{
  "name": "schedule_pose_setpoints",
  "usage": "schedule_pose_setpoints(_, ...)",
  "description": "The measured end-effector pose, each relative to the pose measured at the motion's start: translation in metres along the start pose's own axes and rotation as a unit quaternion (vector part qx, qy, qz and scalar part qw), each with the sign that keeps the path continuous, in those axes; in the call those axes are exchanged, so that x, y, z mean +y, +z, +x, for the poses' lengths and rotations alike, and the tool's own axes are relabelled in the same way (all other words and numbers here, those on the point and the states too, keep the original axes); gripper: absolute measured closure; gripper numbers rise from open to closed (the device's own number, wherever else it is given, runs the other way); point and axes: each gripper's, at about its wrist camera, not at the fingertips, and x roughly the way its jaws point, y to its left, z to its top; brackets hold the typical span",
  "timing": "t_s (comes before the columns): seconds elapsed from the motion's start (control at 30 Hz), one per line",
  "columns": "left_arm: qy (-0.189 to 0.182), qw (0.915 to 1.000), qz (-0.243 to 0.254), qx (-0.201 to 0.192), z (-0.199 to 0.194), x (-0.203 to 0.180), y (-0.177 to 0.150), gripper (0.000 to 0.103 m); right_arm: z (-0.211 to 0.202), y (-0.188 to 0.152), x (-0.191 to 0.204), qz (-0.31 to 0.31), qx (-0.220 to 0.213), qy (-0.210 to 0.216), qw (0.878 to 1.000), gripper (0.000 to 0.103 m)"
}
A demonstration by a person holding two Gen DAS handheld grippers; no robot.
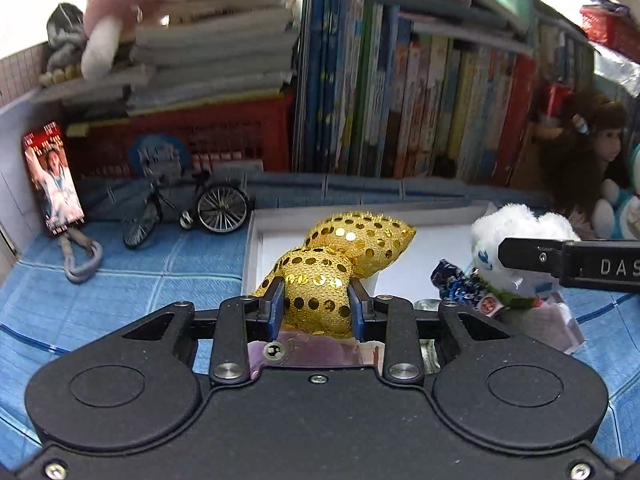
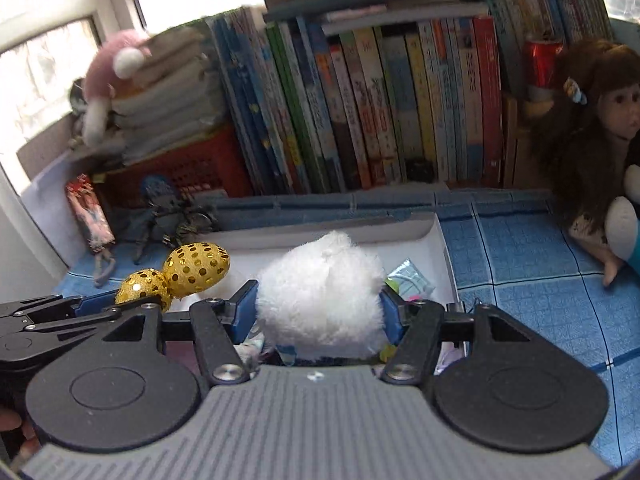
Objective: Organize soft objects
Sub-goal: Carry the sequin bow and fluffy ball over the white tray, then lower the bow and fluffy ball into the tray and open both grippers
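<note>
Here we hold a soft thing in each pair of tongs above a white box [image 1: 256, 240] that sits on the blue checked bench [image 1: 120, 280]. The left tongs [image 1: 316, 304] have their blue pads pressed on either side of a gold sequined cushion [image 1: 340, 260], pinched at its narrow waist; the cushion's far lobe reaches over the near left corner of the box. The right tongs [image 2: 318, 312] are clamped on a white plush toy [image 2: 320, 300], whose fluffy body bulges out between the pads and hides much of the box behind it.

From the left wrist view we see the plush toy's face with blue markings and a printed collar, with one black finger of the right tongs crossing in front of it. From the right wrist view the gold cushion shows as two rounded lobes just left of the plush toy, near the box's left wall. A small shiny packet [image 2: 408, 280] lies in the box by its right wall.

Along the bench's far edge stands a row of upright books [image 1: 400, 100], with a red crate [image 1: 192, 140] at the far left under a stack of flat books. A pink and white plush [image 1: 120, 12] lies on that stack, blurred. A miniature bicycle [image 1: 188, 208] stands before the crate, and a long-haired doll [image 2: 592, 120] sits at the far right.
</note>
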Motion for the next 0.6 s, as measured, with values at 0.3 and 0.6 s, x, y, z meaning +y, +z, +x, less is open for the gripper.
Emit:
schedule_pose_setpoints(0.3, -0.007, 0.9999, 0.013, 0.006, 0.014, -0.007, 0.006, 0.055, 0.017, -0.001, -0.001, 0.004, 0.021, -0.013, 1.0, 0.026)
schedule_pose_setpoints(0.6, -0.016, 0.9998, 0.01, -0.005, -0.015, 0.003, 0.001, 0.021, -0.012, -0.007, -0.004, 0.012, 0.008, 0.005, 1.0, 0.013)
